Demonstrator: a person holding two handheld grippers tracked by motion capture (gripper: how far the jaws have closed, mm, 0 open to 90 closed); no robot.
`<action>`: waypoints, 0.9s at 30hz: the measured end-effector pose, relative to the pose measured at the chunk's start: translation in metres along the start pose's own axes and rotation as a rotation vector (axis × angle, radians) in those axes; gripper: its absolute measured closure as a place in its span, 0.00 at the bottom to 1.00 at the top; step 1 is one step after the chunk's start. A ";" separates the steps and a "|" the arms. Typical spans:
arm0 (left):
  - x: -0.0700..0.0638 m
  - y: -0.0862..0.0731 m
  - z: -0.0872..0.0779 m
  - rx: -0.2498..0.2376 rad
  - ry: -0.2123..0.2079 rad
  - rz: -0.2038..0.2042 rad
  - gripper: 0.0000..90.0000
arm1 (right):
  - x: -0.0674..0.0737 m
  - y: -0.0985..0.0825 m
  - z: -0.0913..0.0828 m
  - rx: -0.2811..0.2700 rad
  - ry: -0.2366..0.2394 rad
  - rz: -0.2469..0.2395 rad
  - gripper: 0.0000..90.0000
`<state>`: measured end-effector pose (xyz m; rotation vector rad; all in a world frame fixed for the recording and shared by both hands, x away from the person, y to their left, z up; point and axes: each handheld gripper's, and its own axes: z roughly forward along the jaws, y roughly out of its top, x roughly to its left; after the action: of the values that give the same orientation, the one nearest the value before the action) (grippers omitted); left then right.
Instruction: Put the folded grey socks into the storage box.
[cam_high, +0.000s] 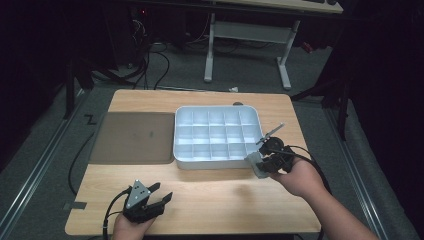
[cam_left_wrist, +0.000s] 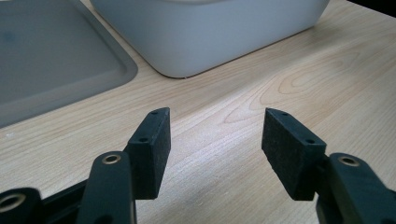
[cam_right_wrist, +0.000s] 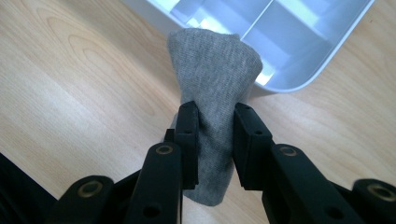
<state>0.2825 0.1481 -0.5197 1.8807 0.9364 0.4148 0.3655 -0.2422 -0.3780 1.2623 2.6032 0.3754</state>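
Your right gripper holds a small grey knitted cloth roll, its two black pads pressed into the fabric from both sides; the right gripper view shows the cloth pinched at the waist and flaring wider beyond the pads. In the high view that roll sits just off the front right corner of the white plastic divided tray, close against its wall, above the right half of the light wooden table. Whether the roll touches the tray wall or the tabletop cannot be told. In the right gripper view a rounded corner of the tray lies directly behind the cloth, with several of its small square compartments visible. Your left gripper rests near the table's front edge, towards the front left corner, well apart from the cloth. Its jaws stand wide, with bare wood between the pads and nothing held. In the left gripper view the tray's outer wall rises ahead of the jaws. A flat grey rectangular lid with rounded corners lies on the table's left half, its right edge just beside the tray's left wall. The tray occupies the middle of the table, nearer the back edge than the front.
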 end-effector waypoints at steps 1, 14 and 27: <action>0.000 0.000 0.000 0.002 -0.001 0.003 0.48 | -0.001 0.002 -0.001 0.000 -0.001 0.001 0.83; -0.002 -0.001 0.003 0.011 -0.009 0.017 0.48 | -0.024 0.025 -0.003 -0.013 -0.001 0.052 0.83; -0.002 0.000 0.003 0.013 -0.020 0.017 0.48 | -0.043 0.047 0.019 0.021 0.002 0.082 0.83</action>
<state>0.2827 0.1450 -0.5210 1.9019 0.9122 0.3998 0.4316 -0.2459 -0.3767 1.3797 2.5693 0.3652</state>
